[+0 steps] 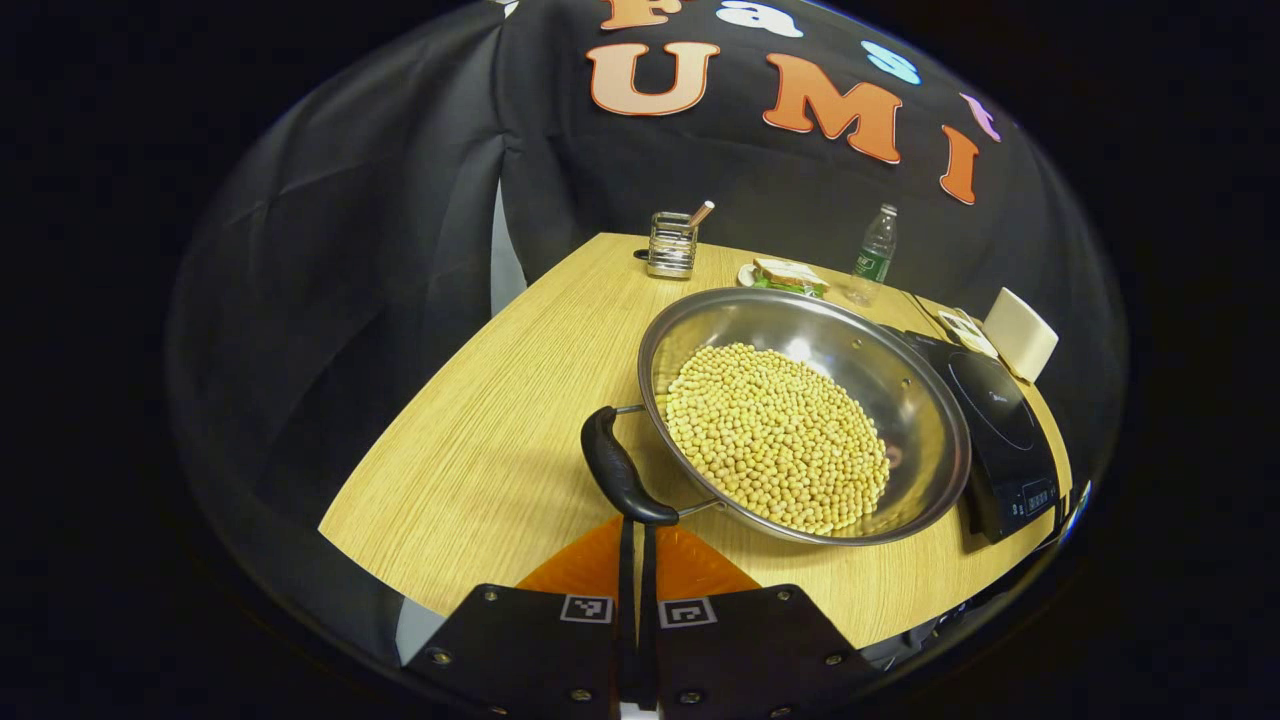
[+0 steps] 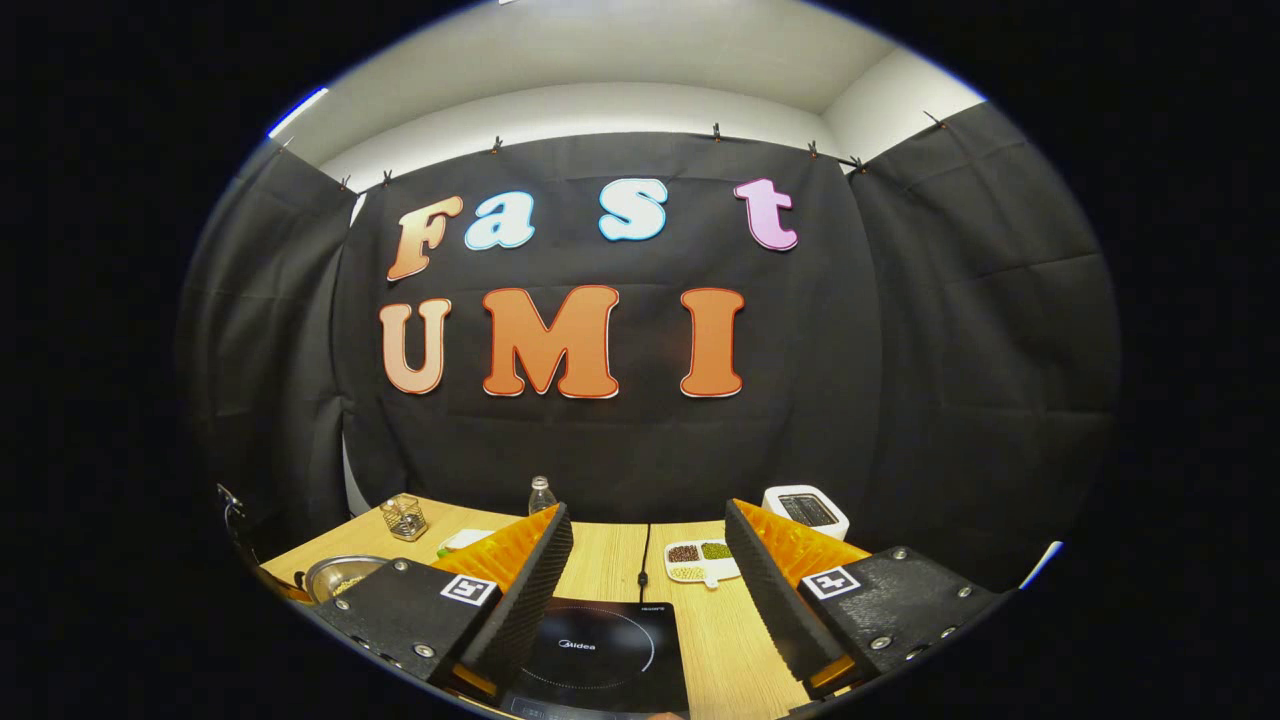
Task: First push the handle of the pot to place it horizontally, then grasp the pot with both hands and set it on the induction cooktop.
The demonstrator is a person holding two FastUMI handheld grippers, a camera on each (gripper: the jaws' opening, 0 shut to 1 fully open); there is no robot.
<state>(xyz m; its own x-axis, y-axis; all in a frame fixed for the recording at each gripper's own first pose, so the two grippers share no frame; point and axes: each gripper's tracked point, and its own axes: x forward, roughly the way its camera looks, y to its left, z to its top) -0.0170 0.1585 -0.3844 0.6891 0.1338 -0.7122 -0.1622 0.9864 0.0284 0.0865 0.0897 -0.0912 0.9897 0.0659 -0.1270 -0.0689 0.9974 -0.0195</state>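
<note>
A wide steel pot (image 1: 900,390) full of yellow beans (image 1: 775,440) rests on the wooden table (image 1: 500,430) in the left gripper view. Its black side handle (image 1: 618,468) points toward me. My left gripper (image 1: 636,528) is shut, its fingertips right at the near end of that handle, with nothing between them. The black induction cooktop (image 1: 1000,430) lies just right of the pot. In the right gripper view my right gripper (image 2: 648,515) stands open above the cooktop (image 2: 600,650), and the pot (image 2: 335,575) shows at the far left.
At the back of the table stand a wire utensil holder (image 1: 672,245), a sandwich on a plate (image 1: 790,275) and a water bottle (image 1: 875,255). A white appliance (image 2: 805,508) and a small dish of beans (image 2: 700,560) sit behind the cooktop.
</note>
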